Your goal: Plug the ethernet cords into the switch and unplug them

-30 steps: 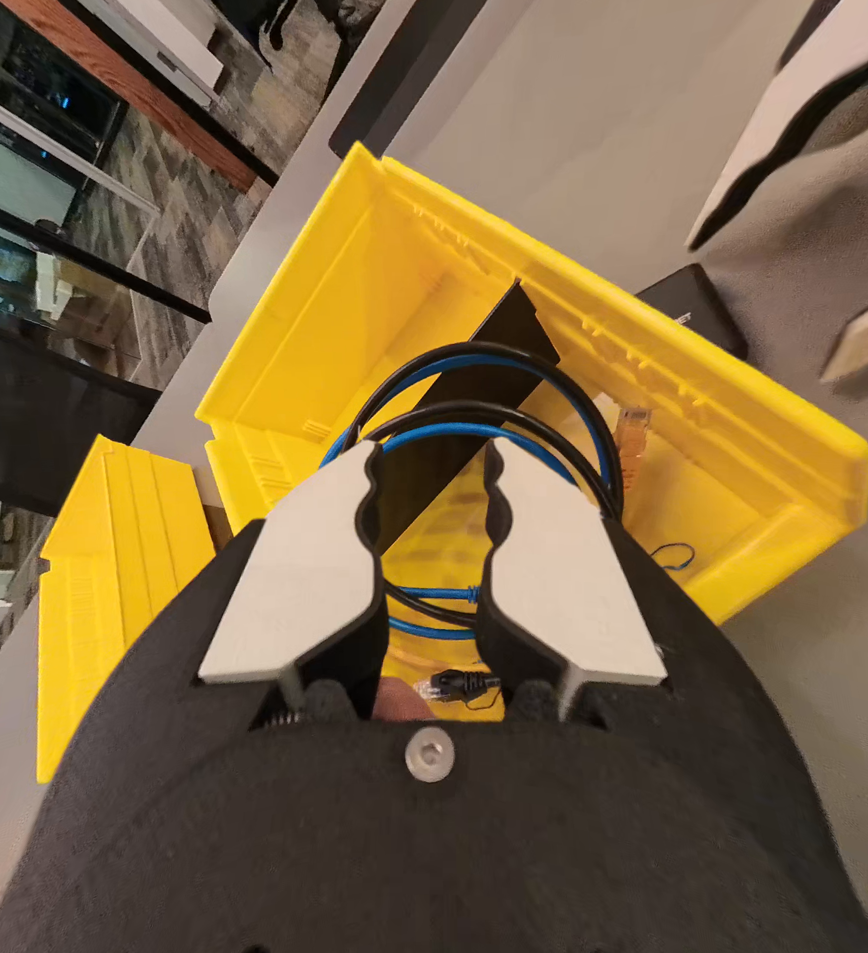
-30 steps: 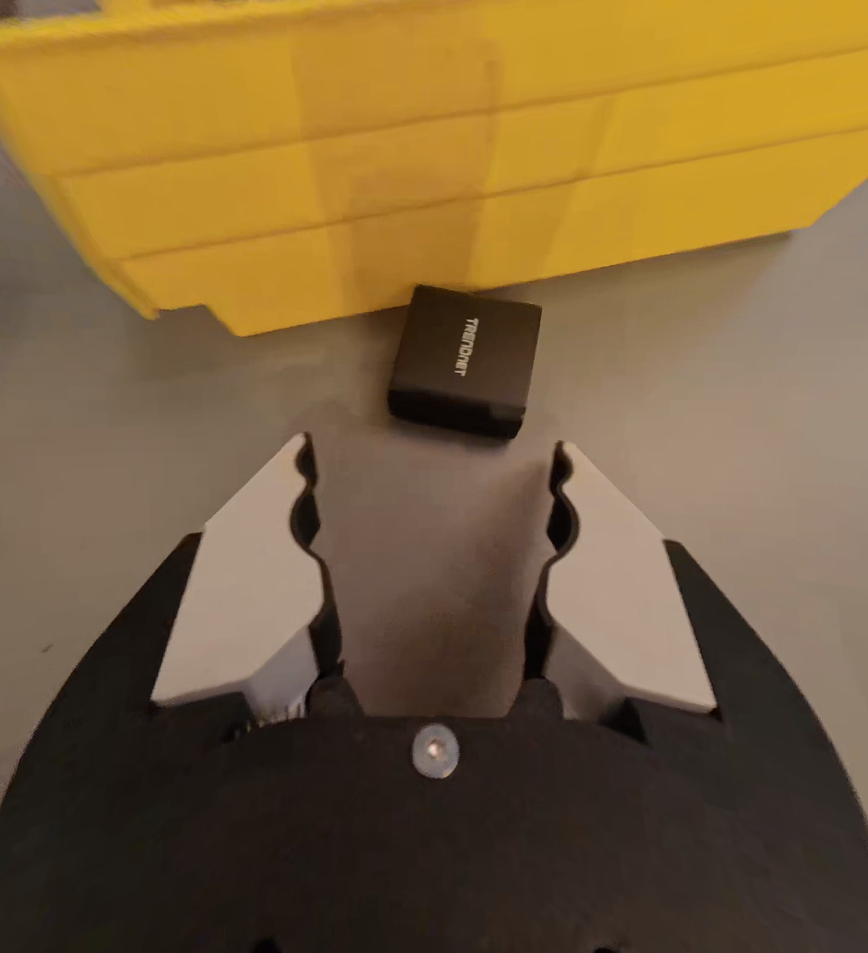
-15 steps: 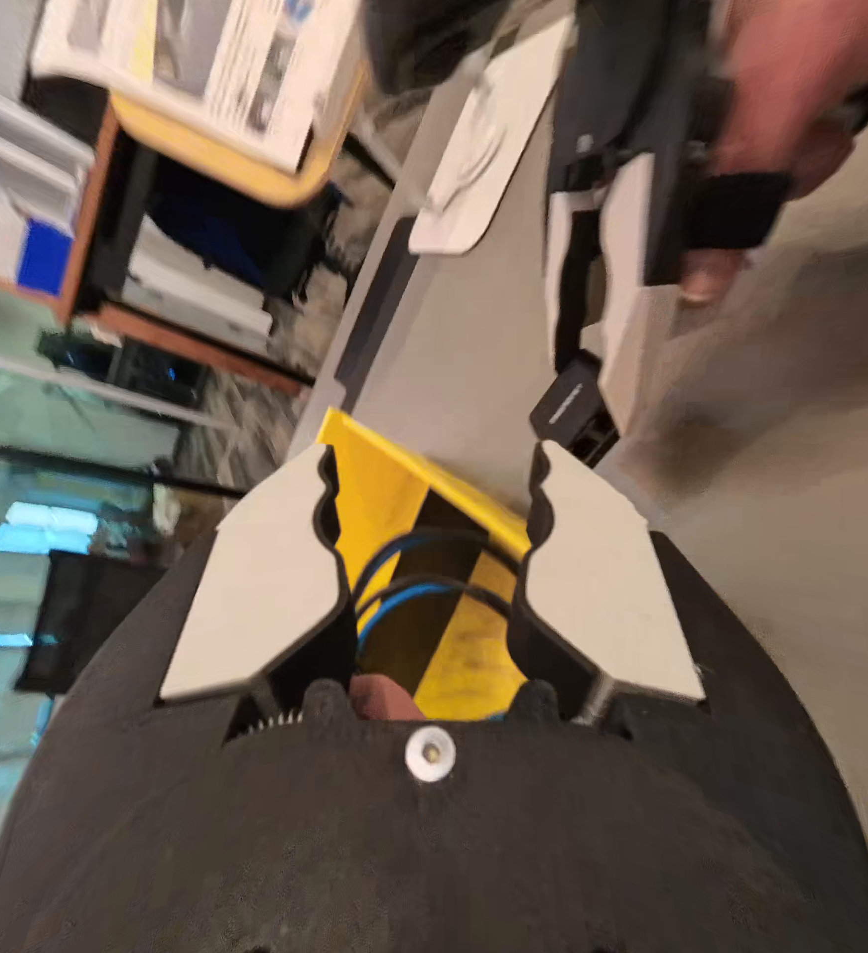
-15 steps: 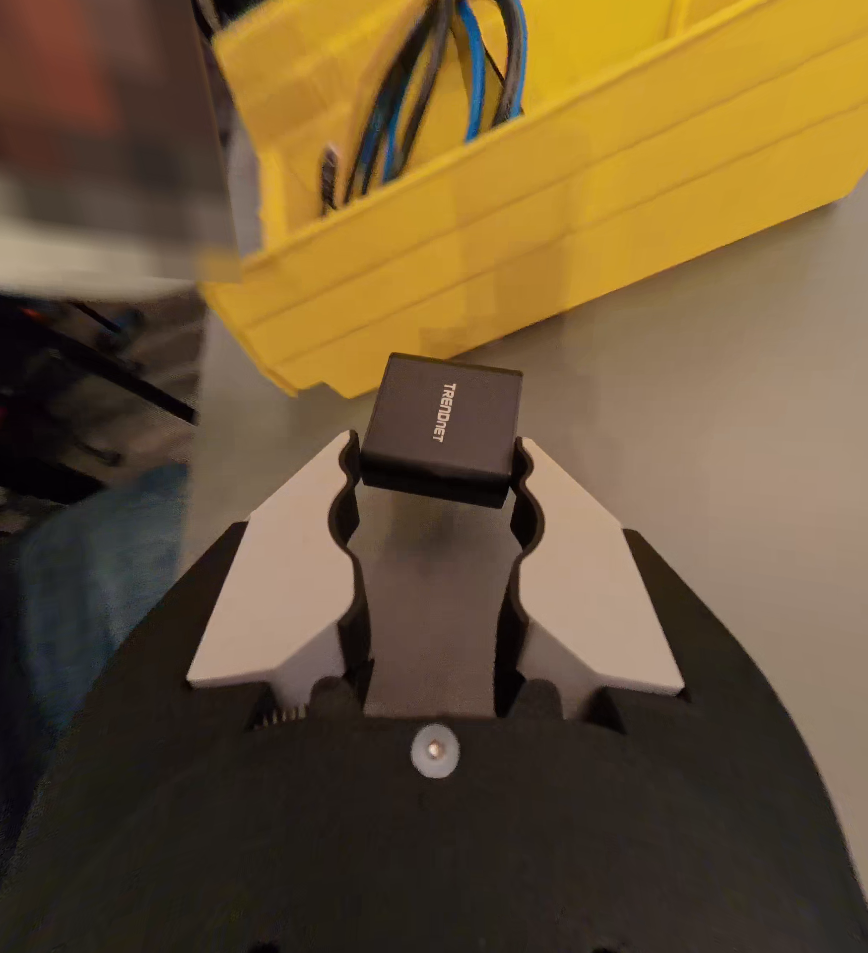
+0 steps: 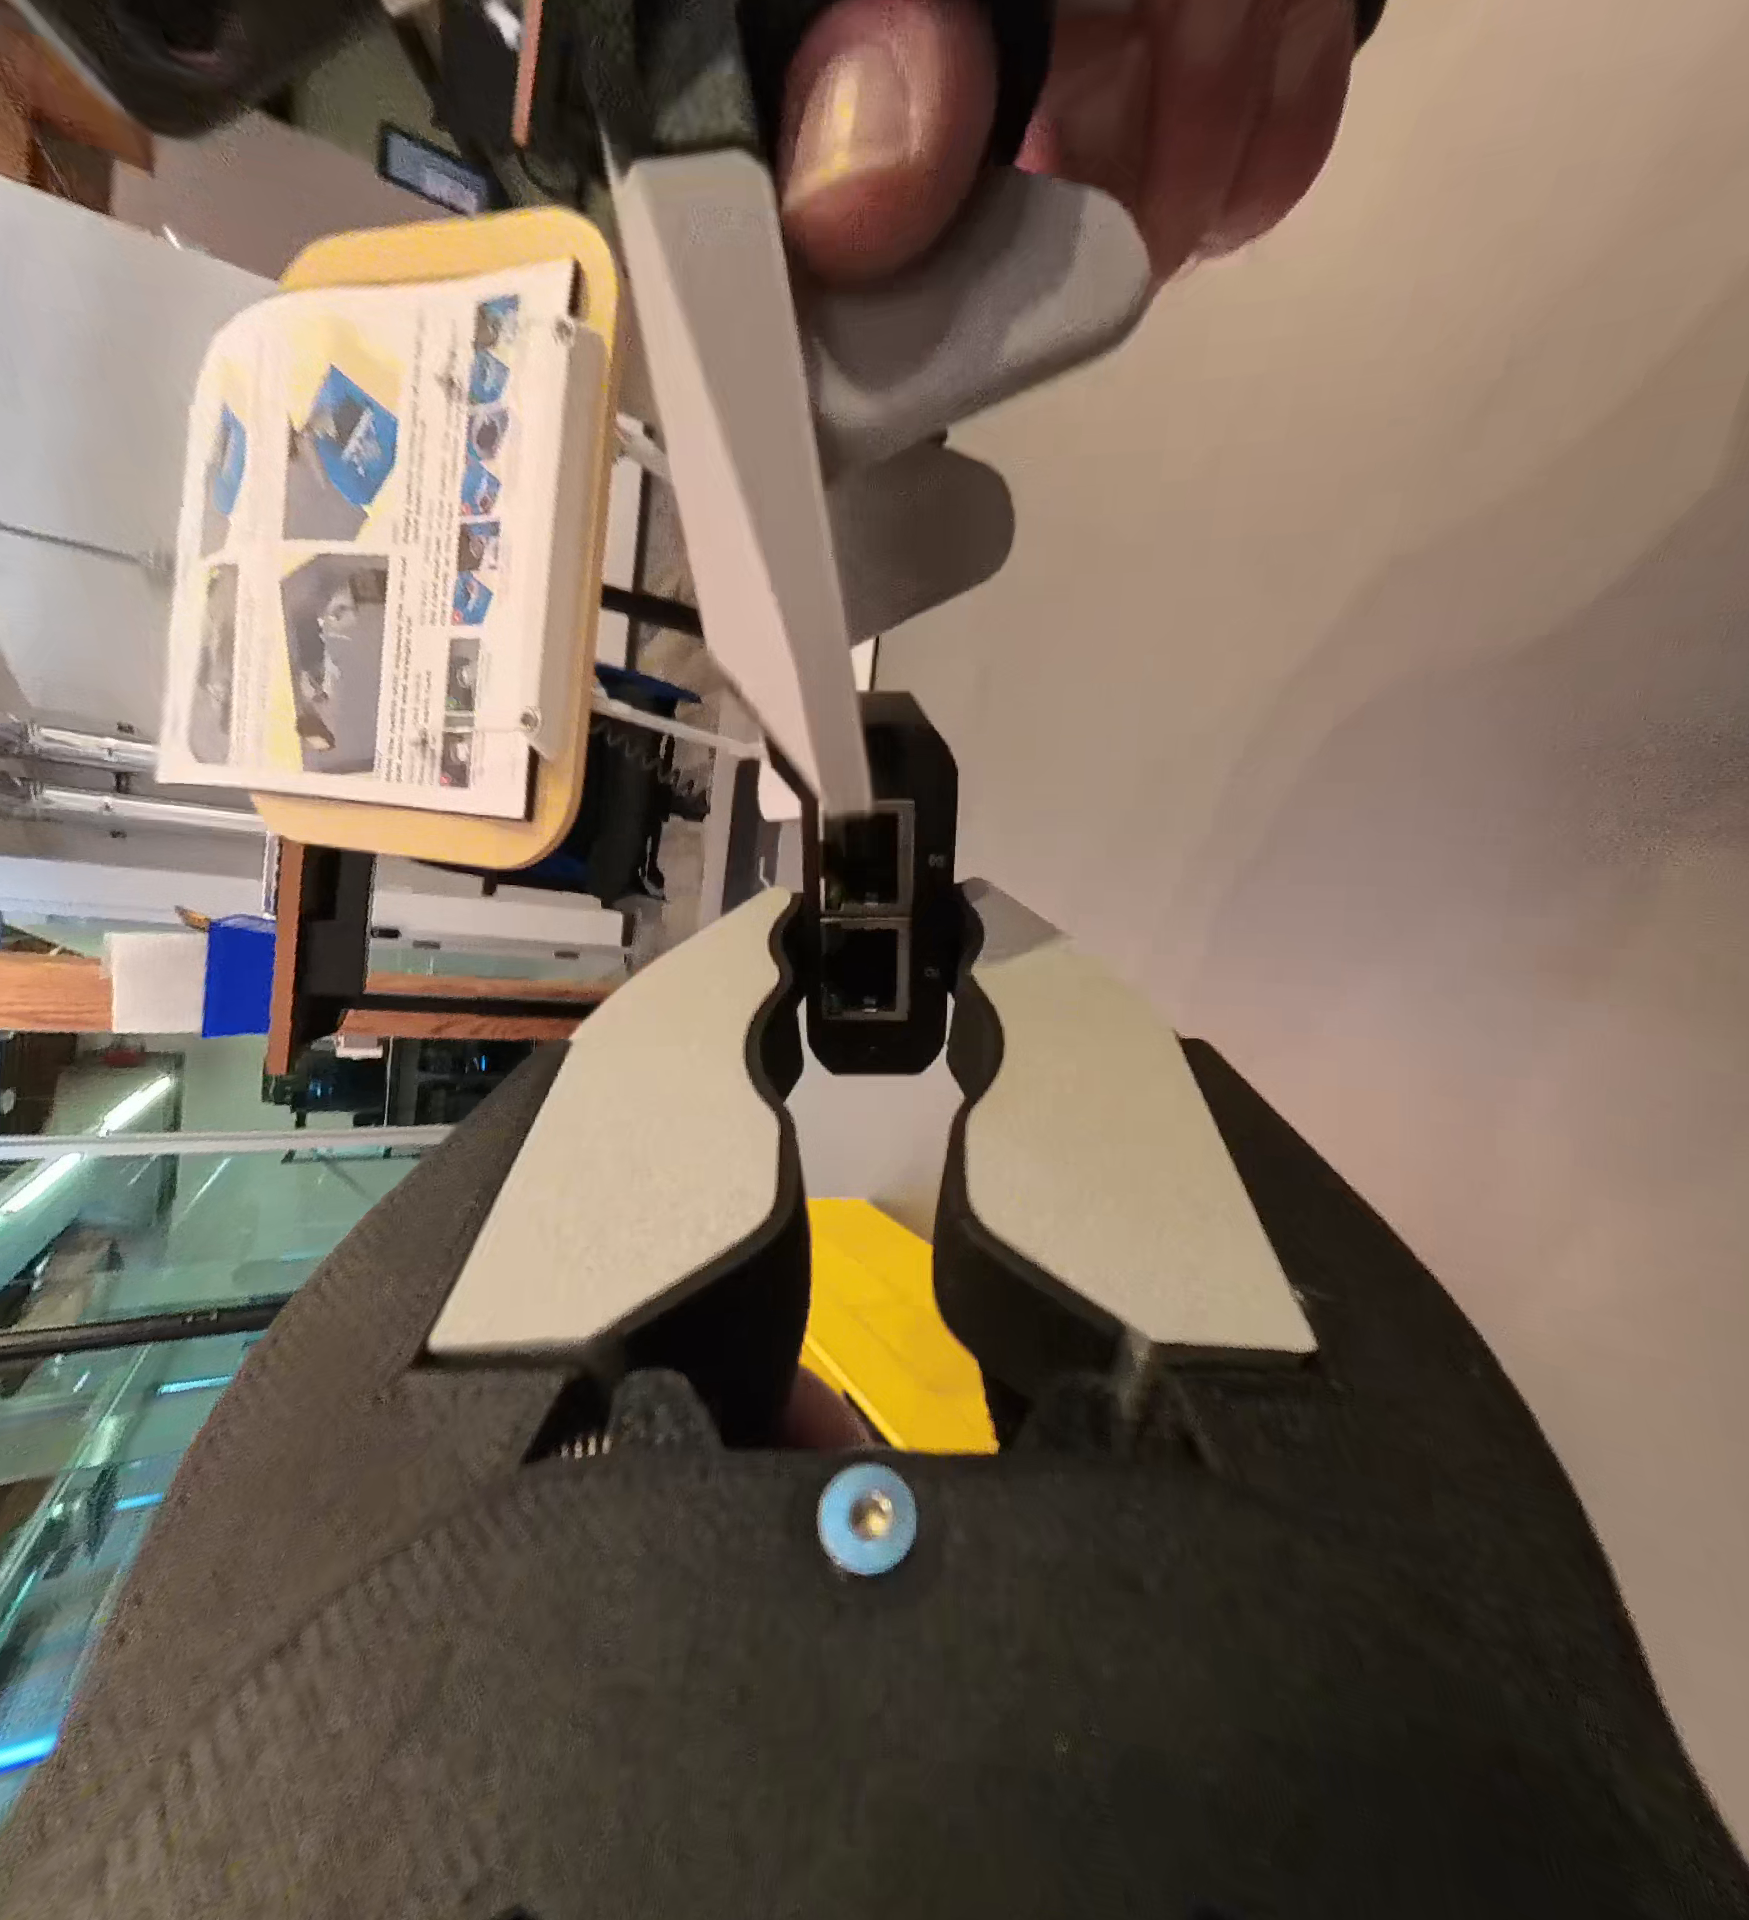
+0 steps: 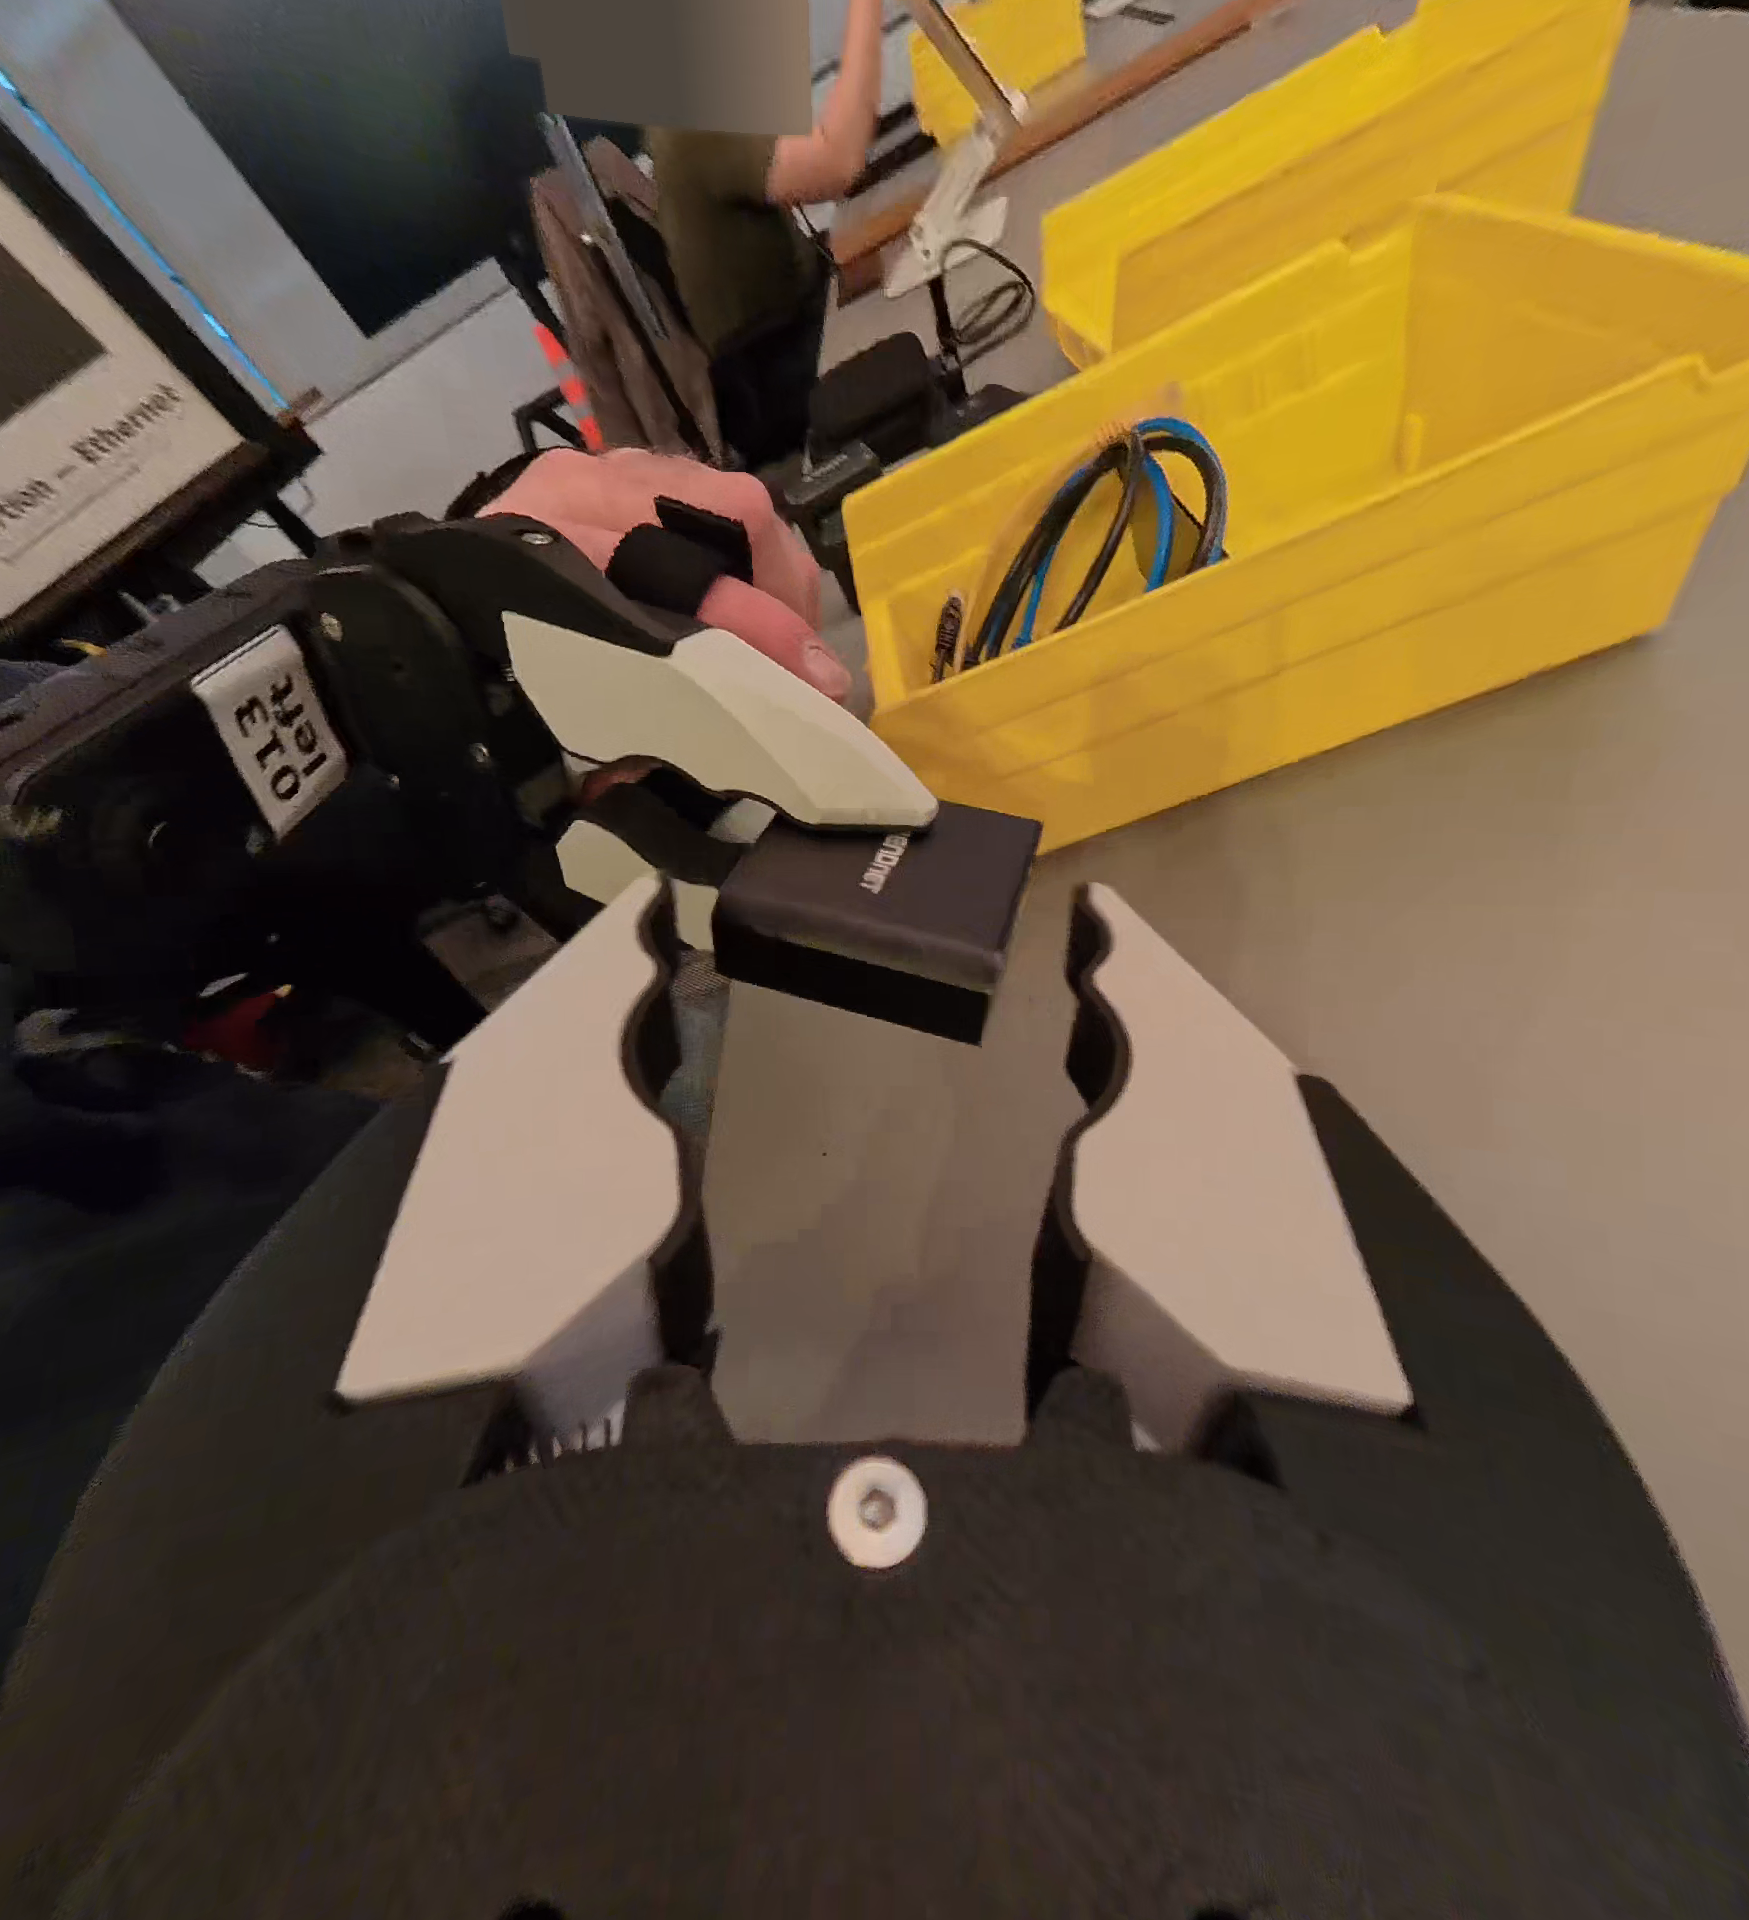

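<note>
The grey worktop (image 6: 1472, 1039) stretches off to the right, and two yellow bins stand on it, the near bin (image 6: 1369, 644) in front of the far bin (image 6: 1317, 135). In the near one lies a single coil of cords (image 6: 1109, 520), blue and black strands looped together; how many cords make it up I cannot tell. Behind, the room is busy: a framed sign (image 6: 39, 416) leans at the left, a person (image 6: 735, 229) stands farther back, and the left wrist view shows a tan board with a printed sheet (image 5: 371, 520). There is one black switch (image 6: 891, 883), lifted clear of the worktop and tilted, with two sockets (image 5: 862, 971) showing on its face. The left tongs (image 5: 875, 925), gripped by a hand (image 6: 662, 530), pinch the switch at its edge. The right tongs (image 6: 870, 904) are spread wide, one finger on either side of the switch's near end and not pressing it.
</note>
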Demonstrator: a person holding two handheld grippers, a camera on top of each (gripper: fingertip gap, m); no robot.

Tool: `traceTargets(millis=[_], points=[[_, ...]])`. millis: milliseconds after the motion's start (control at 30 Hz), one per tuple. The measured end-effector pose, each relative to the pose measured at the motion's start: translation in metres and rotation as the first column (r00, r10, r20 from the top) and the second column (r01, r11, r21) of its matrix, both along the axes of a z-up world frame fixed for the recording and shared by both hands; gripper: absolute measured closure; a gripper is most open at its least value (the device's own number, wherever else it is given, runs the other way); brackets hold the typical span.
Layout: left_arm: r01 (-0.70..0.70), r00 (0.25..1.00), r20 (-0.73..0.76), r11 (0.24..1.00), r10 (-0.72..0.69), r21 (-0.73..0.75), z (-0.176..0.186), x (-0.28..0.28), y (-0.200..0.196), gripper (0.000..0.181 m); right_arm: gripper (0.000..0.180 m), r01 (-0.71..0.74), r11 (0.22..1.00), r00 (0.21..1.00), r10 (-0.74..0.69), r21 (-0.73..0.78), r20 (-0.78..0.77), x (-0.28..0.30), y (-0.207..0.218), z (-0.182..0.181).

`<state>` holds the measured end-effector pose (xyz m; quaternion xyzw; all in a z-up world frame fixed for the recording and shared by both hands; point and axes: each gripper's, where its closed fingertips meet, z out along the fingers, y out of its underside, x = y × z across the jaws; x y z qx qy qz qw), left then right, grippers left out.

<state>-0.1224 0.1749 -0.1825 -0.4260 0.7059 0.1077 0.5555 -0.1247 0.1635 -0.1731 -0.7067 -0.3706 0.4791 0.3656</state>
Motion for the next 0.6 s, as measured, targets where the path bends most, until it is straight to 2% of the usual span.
traceTargets(millis=[100,167,267,367,433,467,600], points=[[0.118,0.989,0.091,0.993,-0.115,-0.025,0.019,0.005,-0.019,0.157,0.088,-0.067,0.998,0.995,0.068,0.023,-0.070,0.009,-0.007,0.012],[0.188,0.977,0.108,0.982,-0.186,0.000,0.032,0.010,-0.033,0.157,0.070,-0.172,0.985,0.969,0.166,-0.016,-0.185,0.008,-0.023,0.027],[0.250,0.962,0.100,0.966,-0.255,0.063,0.048,0.019,-0.053,0.157,0.068,-0.319,0.947,0.912,0.295,-0.040,-0.286,0.004,-0.048,0.035],[0.317,0.941,0.097,0.945,-0.324,0.080,0.056,0.029,-0.076,0.157,0.075,-0.452,0.892,0.822,0.419,0.005,-0.386,0.000,-0.077,0.047],[0.338,0.935,0.090,0.939,-0.343,0.071,0.056,0.031,-0.084,0.157,0.103,-0.509,0.858,0.762,0.484,0.063,-0.429,-0.001,-0.091,0.056],[0.350,0.929,0.103,0.934,-0.356,0.073,0.057,0.031,-0.087,0.157,0.107,-0.530,0.844,0.737,0.506,0.082,-0.448,0.000,-0.096,0.059],[0.377,0.917,0.121,0.925,-0.381,0.056,0.059,0.030,-0.093,0.157,0.107,-0.540,0.830,0.717,0.542,0.143,-0.437,0.000,-0.103,0.060]])
